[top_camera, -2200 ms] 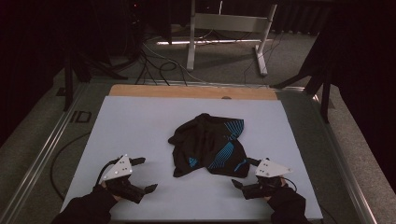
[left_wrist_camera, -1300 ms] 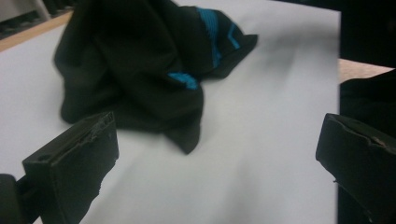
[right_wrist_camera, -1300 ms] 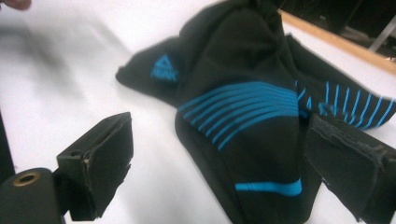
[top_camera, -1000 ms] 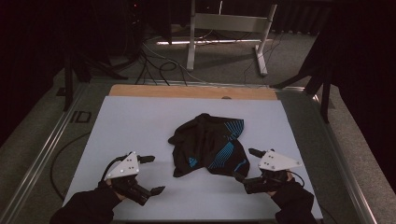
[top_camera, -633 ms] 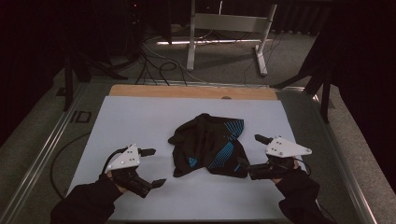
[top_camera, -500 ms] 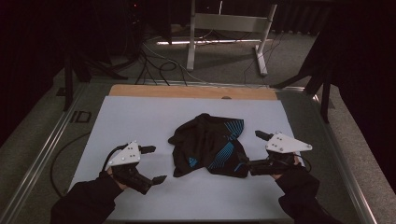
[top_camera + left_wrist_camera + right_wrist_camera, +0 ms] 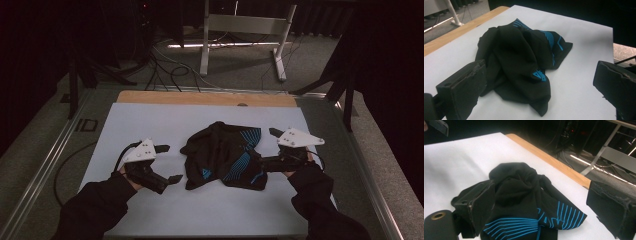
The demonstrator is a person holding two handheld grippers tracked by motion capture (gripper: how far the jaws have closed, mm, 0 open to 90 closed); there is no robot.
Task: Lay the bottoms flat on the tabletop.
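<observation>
Left gripper (image 7: 170, 162), black two-jaw tool with a grey three-cornered plate on top, sits at the near-left of the pale white-grey table sheet (image 7: 150, 120); jaws spread wide, nothing between them. In the high view it is near the left edge of the crumpled black garment with turquoise stripes and lettering (image 7: 225, 155) but apart from it, bare sheet in between.

Left gripper view: the garment (image 7: 524, 62) lies ahead and between the two black jaws, past their tips, not touched. This view gives the small turquoise logo near the garment's near hem and the folds piled toward the far side (not readable from above). The light wooden strip (image 7: 461, 30) along the table's far edge runs behind it.

Garment is mid-table, bunched in one heap, striped part toward the right.

Right gripper (image 7: 265, 150), same build, is at the garment's right edge; jaws wide apart. From above, its lower jaw reaches the fabric; whether the fabric is pinched cannot be told. Right gripper view: the garment (image 7: 524, 195) sits between the open jaws, one jaw overlapping its dark edge, stripes (image 7: 524, 225) nearest the camera. Wooden strip (image 7: 549, 160) behind.
</observation>
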